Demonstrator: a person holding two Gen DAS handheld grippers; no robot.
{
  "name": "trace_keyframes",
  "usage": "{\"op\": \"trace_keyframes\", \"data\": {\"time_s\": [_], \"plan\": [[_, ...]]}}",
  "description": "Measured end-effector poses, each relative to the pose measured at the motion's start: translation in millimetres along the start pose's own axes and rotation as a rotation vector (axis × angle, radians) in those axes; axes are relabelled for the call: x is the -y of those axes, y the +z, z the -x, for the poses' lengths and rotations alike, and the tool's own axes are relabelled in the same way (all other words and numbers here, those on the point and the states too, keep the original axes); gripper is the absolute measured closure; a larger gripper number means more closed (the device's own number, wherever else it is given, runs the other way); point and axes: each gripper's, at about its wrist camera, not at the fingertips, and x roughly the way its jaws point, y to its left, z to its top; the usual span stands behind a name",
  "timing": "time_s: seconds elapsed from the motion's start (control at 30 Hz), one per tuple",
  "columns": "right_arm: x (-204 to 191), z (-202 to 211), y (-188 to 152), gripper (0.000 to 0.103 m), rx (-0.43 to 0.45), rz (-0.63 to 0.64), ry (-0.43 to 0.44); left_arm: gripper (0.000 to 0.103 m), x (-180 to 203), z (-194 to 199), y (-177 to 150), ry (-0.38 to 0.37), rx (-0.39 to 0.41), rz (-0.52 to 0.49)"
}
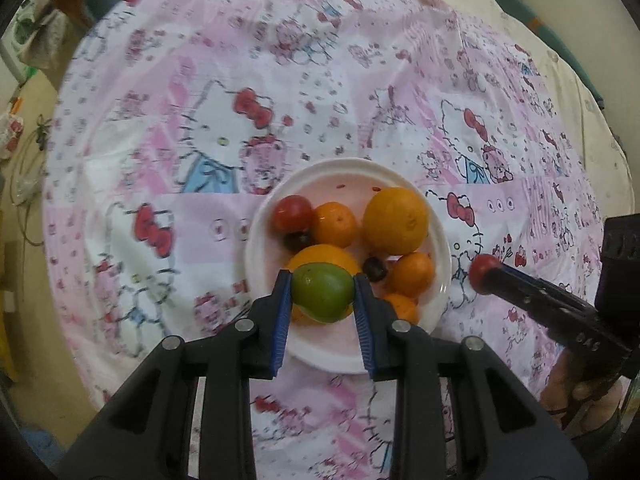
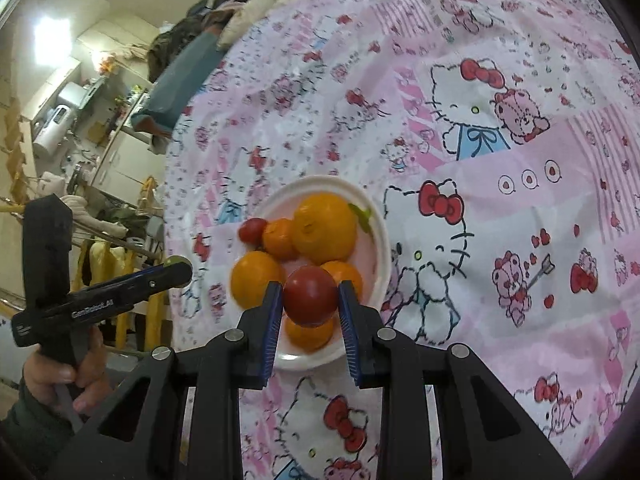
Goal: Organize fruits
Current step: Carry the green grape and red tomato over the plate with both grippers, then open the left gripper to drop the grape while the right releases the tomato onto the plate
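Observation:
A white plate [image 1: 438, 240] on a Hello Kitty cloth holds several oranges, among them a large one [image 1: 396, 220], plus a red tomato [image 1: 293, 214] and dark grapes [image 1: 375, 268]. My left gripper [image 1: 322, 294] is shut on a green fruit [image 1: 323, 292], held above the plate's near side. My right gripper [image 2: 308, 298] is shut on a red tomato [image 2: 310, 296], held above the plate [image 2: 382, 240]. The right gripper with its tomato [image 1: 485, 274] shows in the left wrist view just right of the plate. The left gripper [image 2: 178, 270] shows in the right wrist view, left of the plate.
The pink Hello Kitty cloth [image 1: 240, 120] covers the whole surface around the plate. Past its left edge in the right wrist view lie room clutter and furniture [image 2: 80, 120]. A green stem or leaf [image 2: 362, 214] lies on the plate's far rim.

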Motion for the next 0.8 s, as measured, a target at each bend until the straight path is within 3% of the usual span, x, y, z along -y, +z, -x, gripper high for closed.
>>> {"op": "trace_keyframes", "data": {"time_s": [0.43,0.8], "plan": [[14,-40,15,0.072,-0.062,0.006,-0.047,0.077,22,-48,35,-0.028,-0.054,-0.011],[15,-47,18,0.070,-0.069,0.010,-0.064,0.076,28,-67,37,-0.017,-0.087,-0.014]]}}
